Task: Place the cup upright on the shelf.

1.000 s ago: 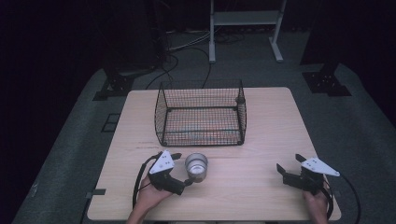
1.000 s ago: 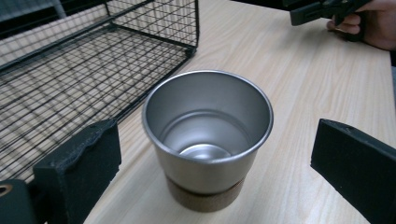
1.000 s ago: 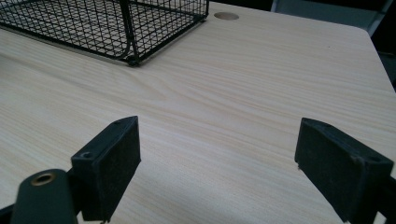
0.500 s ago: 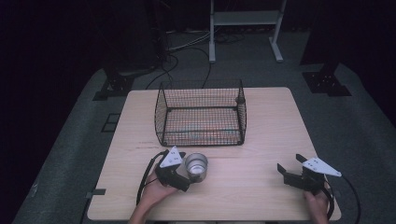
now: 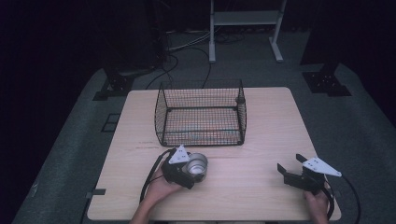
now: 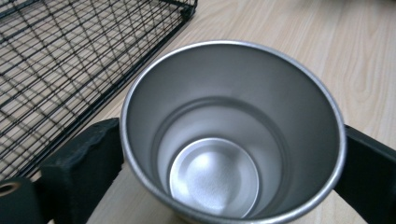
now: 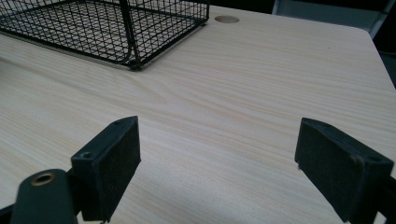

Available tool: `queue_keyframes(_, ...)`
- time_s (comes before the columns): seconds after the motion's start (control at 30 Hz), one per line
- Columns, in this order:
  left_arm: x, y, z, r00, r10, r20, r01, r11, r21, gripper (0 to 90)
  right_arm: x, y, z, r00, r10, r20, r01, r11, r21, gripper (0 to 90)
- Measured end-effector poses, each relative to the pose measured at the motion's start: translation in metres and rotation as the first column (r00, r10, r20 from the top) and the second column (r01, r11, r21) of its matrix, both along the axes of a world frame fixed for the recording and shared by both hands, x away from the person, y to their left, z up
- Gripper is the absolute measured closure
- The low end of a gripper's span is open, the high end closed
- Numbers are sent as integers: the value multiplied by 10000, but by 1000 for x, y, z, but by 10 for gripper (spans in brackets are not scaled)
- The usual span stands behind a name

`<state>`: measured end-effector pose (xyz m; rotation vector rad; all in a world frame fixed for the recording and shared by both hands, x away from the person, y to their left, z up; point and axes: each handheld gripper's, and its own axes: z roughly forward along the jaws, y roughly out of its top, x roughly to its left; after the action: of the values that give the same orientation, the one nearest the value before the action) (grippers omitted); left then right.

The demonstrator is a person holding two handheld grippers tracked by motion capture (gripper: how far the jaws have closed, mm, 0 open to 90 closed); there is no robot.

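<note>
An empty steel cup [image 5: 198, 164] stands upright on the wooden table [image 5: 266, 135], just in front of the wire basket. My left gripper [image 5: 195, 171] reaches around it from the left. In the left gripper view the cup [image 6: 219, 177] sits between the two black jaws, and each pad touches its wall just under the rim. These jaws have just been closing on the cup. My right gripper [image 5: 289, 164] rests near the table's front right corner. Its jaws [image 7: 219, 158] stand wide open over bare wood.
A black wire basket [image 5: 201, 136] stands mid-table behind the cup, with its mesh [image 6: 56, 56] close to the cup's left and its corner [image 7: 133, 60] ahead of the right gripper. Stands and cables lie on the dark floor beyond the table.
The left gripper has slid right and slightly down, up to the cup, so that its jaws now stand on either side of it. The right gripper has stayed put.
</note>
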<state>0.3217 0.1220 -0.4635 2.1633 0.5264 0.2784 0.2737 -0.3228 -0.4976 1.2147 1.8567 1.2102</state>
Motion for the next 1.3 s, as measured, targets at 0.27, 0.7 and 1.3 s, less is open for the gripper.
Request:
queue_keyframes(0.27, 3, -1, -3, 9995, -260, -184, 256, 9995, -204, 155, 0, 0, 0, 10000, 5, 11, -5, 10000, -4, 135)
queue_keyframes(0.7, 1, -6, 13, 9987, -503, -3, 503, 9987, 86, 178, 0, -2, 0, 10000, -41, 21, 41, 9999, 141, 135)
queue_keyframes(1.3, 6, -7, 60, 9923, -1213, 266, 1218, 9924, -170, 178, 0, -1, 0, 10000, 10, 24, -10, 9999, 136, 135)
